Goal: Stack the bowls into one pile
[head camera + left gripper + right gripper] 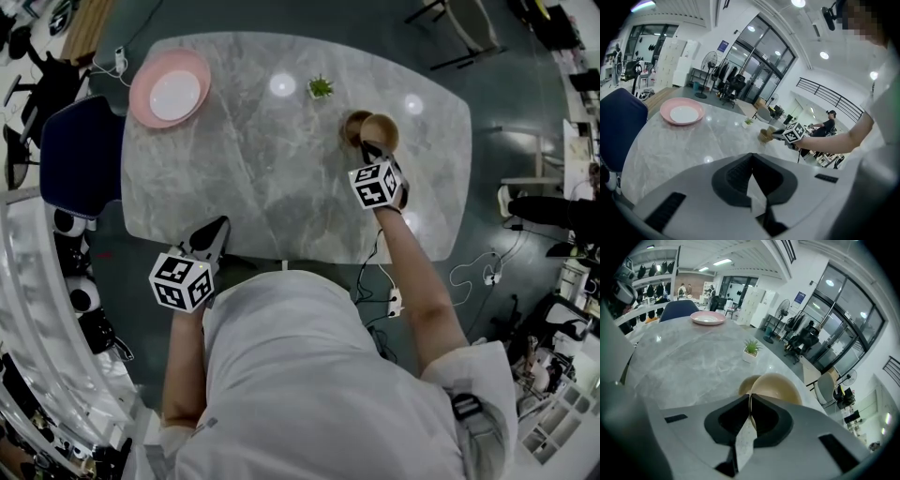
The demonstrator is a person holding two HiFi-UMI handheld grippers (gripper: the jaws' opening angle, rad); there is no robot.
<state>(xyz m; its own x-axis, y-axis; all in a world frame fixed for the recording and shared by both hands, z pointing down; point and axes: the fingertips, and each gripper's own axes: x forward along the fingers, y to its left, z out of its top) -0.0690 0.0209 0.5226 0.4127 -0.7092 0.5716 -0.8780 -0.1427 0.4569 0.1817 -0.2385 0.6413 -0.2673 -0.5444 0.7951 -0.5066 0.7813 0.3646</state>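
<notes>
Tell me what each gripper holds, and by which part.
The right gripper pinches a tan bowl by its rim. The left gripper holds nothing; its jaws are together.

- 2 tan bowls point(382, 130)
- 1 pink plate point(142, 101)
- 1 white plate point(175, 94)
- 1 small potted plant point(321, 87)
- 1 blue chair point(80, 155)
- 1 marble table point(253, 178)

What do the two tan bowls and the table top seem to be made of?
Tan bowls: possibly wood, bamboo fibre or matte plastic. The colour is an even tan with a soft sheen, and no grain can be made out. Table top: polished marble or a marble-look stone, with grey veins and round lamp reflections.
</notes>
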